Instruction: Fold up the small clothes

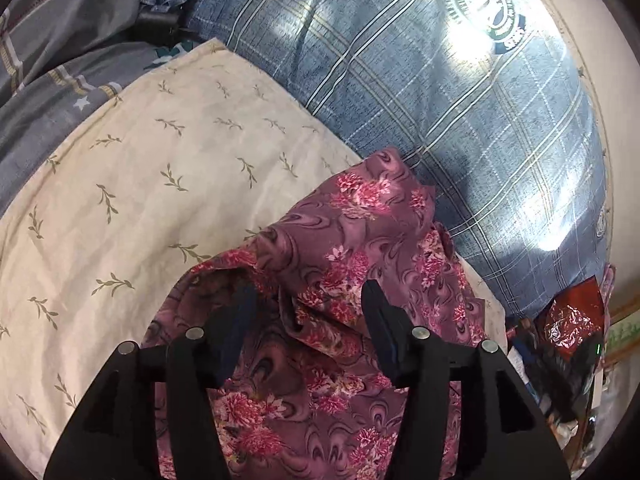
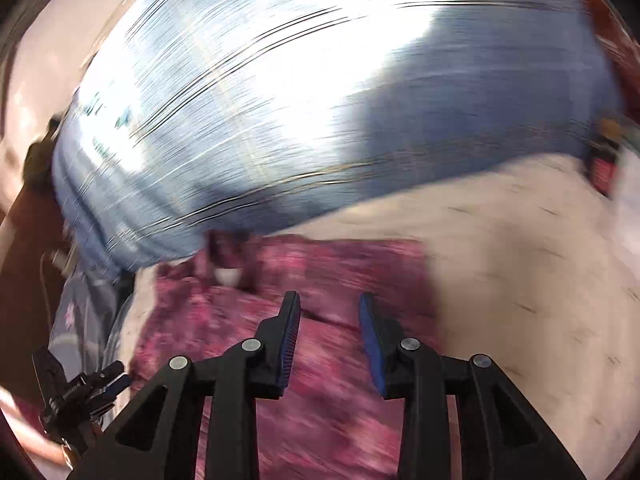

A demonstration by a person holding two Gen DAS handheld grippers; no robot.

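Note:
A purple garment with pink flowers (image 1: 352, 236) lies crumpled on a cream sheet with a leaf print (image 1: 160, 168). My left gripper (image 1: 308, 292) is open just above it, with a raised fold of the cloth between the jaws. In the right wrist view the picture is blurred by motion. The same garment (image 2: 320, 268) lies under and ahead of my right gripper (image 2: 329, 300), which is open and holds nothing. The other gripper shows at the lower left of that view (image 2: 80, 388).
A blue plaid quilt (image 1: 460, 112) with a round green badge lies behind the garment; it also shows in the right wrist view (image 2: 320, 100). Grey star-print bedding (image 1: 60, 40) is at the far left. A red foil bag and clutter (image 1: 572, 320) sit at the right edge.

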